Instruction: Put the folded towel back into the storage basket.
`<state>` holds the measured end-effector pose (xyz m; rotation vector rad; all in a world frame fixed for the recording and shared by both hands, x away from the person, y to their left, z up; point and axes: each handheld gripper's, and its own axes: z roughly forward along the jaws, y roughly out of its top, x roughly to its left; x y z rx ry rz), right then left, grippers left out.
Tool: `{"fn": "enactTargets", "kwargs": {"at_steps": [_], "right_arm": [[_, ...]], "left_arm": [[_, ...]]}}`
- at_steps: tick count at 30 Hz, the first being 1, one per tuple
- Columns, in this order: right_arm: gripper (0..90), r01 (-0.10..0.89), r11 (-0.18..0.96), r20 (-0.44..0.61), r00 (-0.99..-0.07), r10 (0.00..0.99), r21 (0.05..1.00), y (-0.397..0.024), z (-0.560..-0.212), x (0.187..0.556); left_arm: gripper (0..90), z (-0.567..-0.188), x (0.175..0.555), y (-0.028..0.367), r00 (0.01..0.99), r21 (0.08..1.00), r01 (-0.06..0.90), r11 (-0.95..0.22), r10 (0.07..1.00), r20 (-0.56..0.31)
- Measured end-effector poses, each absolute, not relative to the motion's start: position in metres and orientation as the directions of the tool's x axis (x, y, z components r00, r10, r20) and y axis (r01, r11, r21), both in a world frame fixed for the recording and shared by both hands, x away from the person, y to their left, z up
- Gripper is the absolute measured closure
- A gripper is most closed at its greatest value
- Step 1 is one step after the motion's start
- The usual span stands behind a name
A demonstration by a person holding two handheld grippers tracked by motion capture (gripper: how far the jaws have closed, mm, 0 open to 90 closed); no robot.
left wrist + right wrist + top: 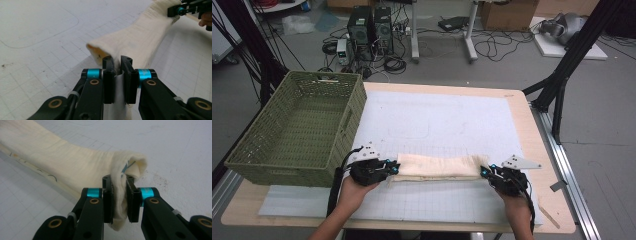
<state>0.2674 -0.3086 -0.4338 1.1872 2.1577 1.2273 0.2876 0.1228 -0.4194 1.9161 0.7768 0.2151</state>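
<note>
Both grippers clamped on cloth (437, 166): left gripper (395, 167) pinching left end, right gripper (484, 171) pinching right end. Lying folded along bench (532, 130) front, beside green basket (297, 131). Recommended: lift evenly, keep taut, avoid dragging across white mat (447, 120).

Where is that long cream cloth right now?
In the high view, the cream cloth lies stretched along the table's near edge, between the left gripper and right gripper.

Towel (62, 162) end cut off at frame edge; pinched corners hidden between jaws.
</note>
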Motion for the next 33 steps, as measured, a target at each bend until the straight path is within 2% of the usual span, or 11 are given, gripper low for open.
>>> {"fn": "enactTargets", "kwargs": {"at_steps": [6, 11, 14, 15, 16, 18, 22, 29, 33], "right_arm": [[80.0, 0.46, 0.248, 0.069, -0.57, 0.819, 0.853, -0.311, -0.431, 0.268], [80.2, 0.486, 0.234, 0.096, -0.562, 0.821, 0.842, -0.314, -0.434, 0.271], [80.2, 0.479, 0.236, 0.091, -0.564, 0.82, 0.845, -0.313, -0.433, 0.27], [80.2, 0.479, 0.236, 0.091, -0.564, 0.82, 0.845, -0.313, -0.433, 0.27], [80.2, 0.477, 0.242, 0.085, -0.567, 0.819, 0.845, -0.312, -0.433, 0.27], [80.2, 0.481, 0.24, 0.089, -0.566, 0.82, 0.843, -0.312, -0.434, 0.27], [80.2, 0.482, 0.241, 0.089, -0.566, 0.82, 0.843, -0.313, -0.433, 0.269], [80.2, 0.478, 0.246, 0.083, -0.568, 0.819, 0.843, -0.313, -0.433, 0.269], [80.2, 0.478, 0.249, 0.081, -0.569, 0.819, 0.842, -0.313, -0.433, 0.269]], "left_arm": [[86.2, -0.417, 0.284, 0.128, 0.776, 0.877, 0.396, -0.273, 0.61, -0.16], [83.9, -0.423, 0.285, 0.13, 0.761, 0.865, 0.425, -0.267, 0.622, -0.182], [68.1, -0.427, 0.287, 0.127, 0.74, 0.834, 0.481, -0.269, 0.636, -0.221], [68.1, -0.429, 0.288, 0.125, 0.728, 0.829, 0.497, -0.256, 0.644, -0.237], [59.2, -0.431, 0.288, 0.124, 0.713, 0.823, 0.512, -0.246, 0.655, -0.248], [47.5, -0.435, 0.29, 0.121, 0.695, 0.8, 0.548, -0.243, 0.665, -0.274], [42.7, -0.442, 0.291, 0.115, 0.667, 0.761, 0.594, -0.259, 0.688, -0.286], [42.6, -0.445, 0.285, 0.101, 0.672, 0.742, 0.585, -0.328, 0.709, -0.216], [46.9, -0.445, 0.279, 0.095, 0.697, 0.749, 0.544, -0.378, 0.701, -0.153]]}}
